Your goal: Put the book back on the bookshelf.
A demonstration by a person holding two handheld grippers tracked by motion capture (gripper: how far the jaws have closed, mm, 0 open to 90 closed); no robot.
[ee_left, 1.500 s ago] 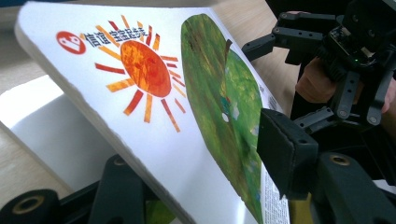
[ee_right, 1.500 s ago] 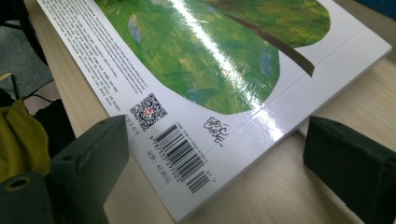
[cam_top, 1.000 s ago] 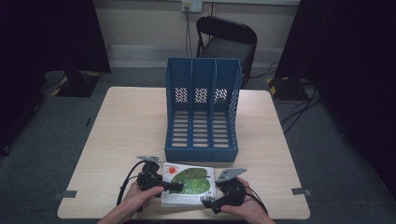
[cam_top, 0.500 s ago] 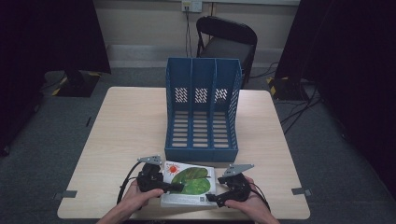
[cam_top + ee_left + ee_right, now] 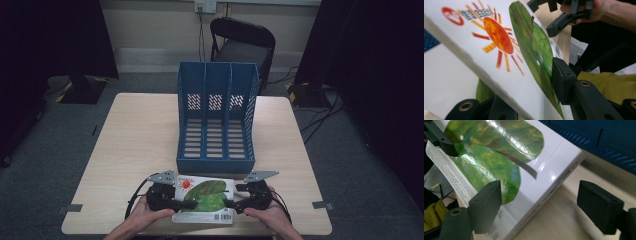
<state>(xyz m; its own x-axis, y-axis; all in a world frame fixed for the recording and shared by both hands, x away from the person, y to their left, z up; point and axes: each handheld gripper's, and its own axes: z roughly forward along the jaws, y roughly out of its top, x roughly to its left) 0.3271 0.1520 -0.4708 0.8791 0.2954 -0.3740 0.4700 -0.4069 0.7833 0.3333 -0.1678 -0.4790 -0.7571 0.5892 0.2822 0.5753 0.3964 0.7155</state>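
High view: 1 book point(image 5: 204, 200), 1 blue 3-slot rack point(image 5: 216, 120), 2 tongs.

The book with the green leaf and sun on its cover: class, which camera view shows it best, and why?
The high view: the whole book lies flat near the table's front edge, between both grippers. The left gripper view shows its sun and leaf up close, cropped. The right gripper view shows the leaf, spine and one corner.
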